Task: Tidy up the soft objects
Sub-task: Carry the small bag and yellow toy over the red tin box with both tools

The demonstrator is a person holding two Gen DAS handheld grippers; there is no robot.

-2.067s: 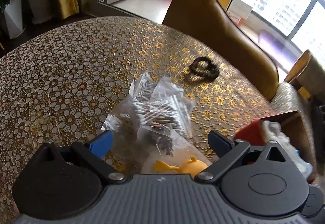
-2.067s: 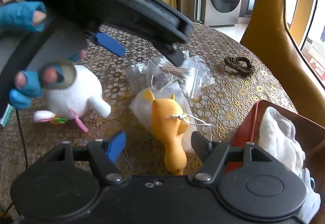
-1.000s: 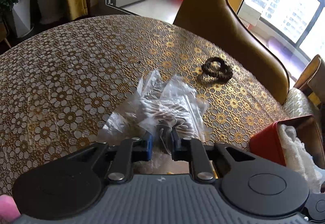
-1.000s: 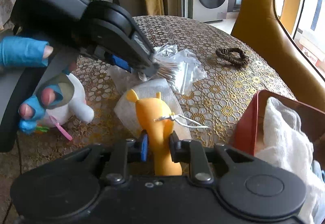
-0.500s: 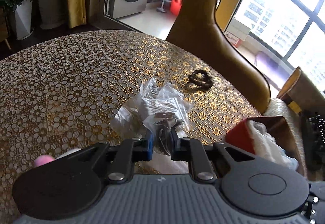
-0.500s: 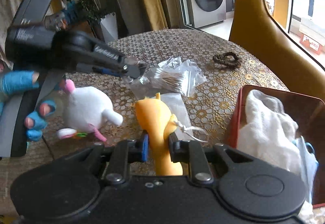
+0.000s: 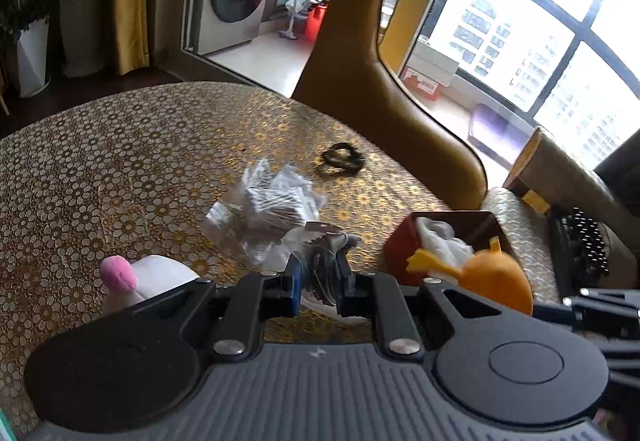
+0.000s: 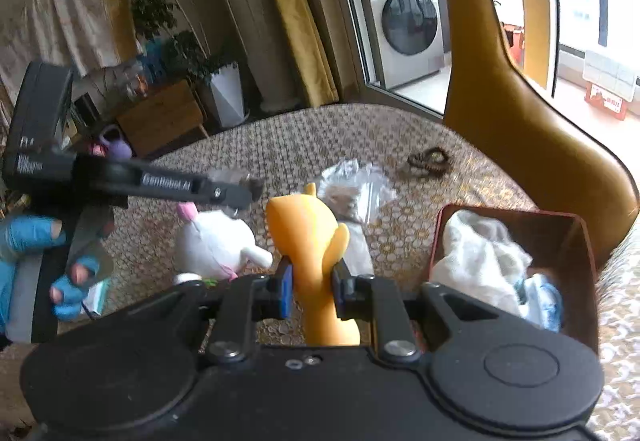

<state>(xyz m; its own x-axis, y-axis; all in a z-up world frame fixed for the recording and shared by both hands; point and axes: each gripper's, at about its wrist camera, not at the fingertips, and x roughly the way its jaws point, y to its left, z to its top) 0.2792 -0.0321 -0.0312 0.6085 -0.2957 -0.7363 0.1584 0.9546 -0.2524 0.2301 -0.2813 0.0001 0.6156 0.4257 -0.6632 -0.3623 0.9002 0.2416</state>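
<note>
My left gripper (image 7: 318,275) is shut on a small clear plastic bag (image 7: 320,241) with something dark inside, held above the table. In the right wrist view that left gripper (image 8: 250,189) hovers at the left, the bag (image 8: 236,179) at its tips. My right gripper (image 8: 310,281) is shut on an orange soft animal toy (image 8: 306,225), also clear of the table; the toy (image 7: 492,277) shows at the right of the left wrist view. A white plush (image 8: 216,241) with a pink ear lies on the table. The red box (image 8: 512,211) holds a white cloth (image 8: 476,253).
A clear bag of cotton swabs (image 7: 272,201) and a dark hair tie (image 7: 340,159) lie on the gold-patterned tablecloth (image 7: 120,161). A tan chair back (image 7: 380,81) rises behind the table. A hand in a blue glove (image 8: 32,237) grips the left tool.
Both grippers, open two seconds ago, closed on the small bag and the orange toy. Since then both have risen, and the table looks farther below.
</note>
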